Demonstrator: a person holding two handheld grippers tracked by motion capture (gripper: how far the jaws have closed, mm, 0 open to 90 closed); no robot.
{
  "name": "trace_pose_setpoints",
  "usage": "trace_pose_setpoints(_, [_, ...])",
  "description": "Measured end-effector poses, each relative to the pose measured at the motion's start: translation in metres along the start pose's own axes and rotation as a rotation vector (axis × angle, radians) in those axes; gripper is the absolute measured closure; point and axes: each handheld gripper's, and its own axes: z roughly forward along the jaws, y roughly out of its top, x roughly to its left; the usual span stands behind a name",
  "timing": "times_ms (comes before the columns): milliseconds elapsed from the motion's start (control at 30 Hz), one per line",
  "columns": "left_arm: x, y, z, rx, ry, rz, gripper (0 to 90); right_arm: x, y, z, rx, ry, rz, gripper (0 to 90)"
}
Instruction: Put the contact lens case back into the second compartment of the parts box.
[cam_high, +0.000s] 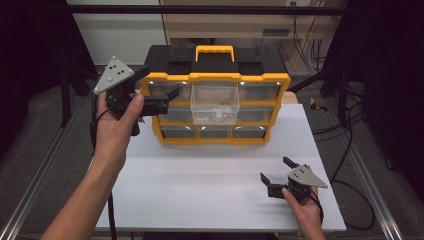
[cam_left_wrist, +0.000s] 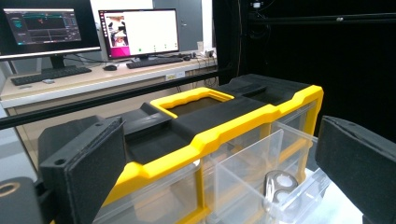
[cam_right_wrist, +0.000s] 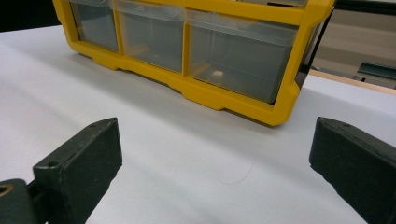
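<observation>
The yellow-and-black organiser (cam_high: 215, 95) stands just ahead of the left gripper (cam_high: 172, 97), which is raised to the cabinet's upper left corner with its jaws spread wide and nothing between them. Of the cabinet's nine clear drawers, three rows of three, one is pulled out: the top middle drawer (cam_high: 215, 102), which juts toward the person, to the right of that gripper and a little beyond its tips. In the left gripper view a small metal ring-shaped part (cam_left_wrist: 280, 183) lies inside the open drawer (cam_left_wrist: 261, 177), low and to the right of the jaws; whether it is one piece or two overlapping cannot be told. The right gripper (cam_high: 276, 176) rests low on the white table (cam_high: 200, 180), well apart from the cabinet, its jaws also open and empty, with the bottom row of drawers (cam_right_wrist: 238, 60) ahead of it.

The likely risk is in the next push or reach. If the left gripper presses the drawer from its off-centre place at the side, the drawer may skew in its slot and jam, or the whole cabinet may slide back on the smooth table, since the right gripper is too far off to brace it. A reach down into the drawer could catch a jaw on its clear front wall, which is hard to see, and the small part could skid away from the pads
</observation>
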Motion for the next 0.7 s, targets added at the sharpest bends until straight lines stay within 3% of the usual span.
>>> trace_pose_setpoints(400, [0.013,-0.031,-0.021,-0.009,0.029,-0.003,1.8,0.001,0.0,0.001,0.001,0.001,-0.001,2.9])
trace_pose_setpoints(500, [0.013,-0.047,-0.026,-0.016,0.039,-0.011,1.9,0.001,0.0,0.001,0.003,0.001,0.0,2.9])
trace_pose_setpoints(700, [0.014,-0.082,-0.027,0.017,0.038,-0.024,1.9,0.003,0.0,0.002,0.004,0.003,-0.006,2.9])
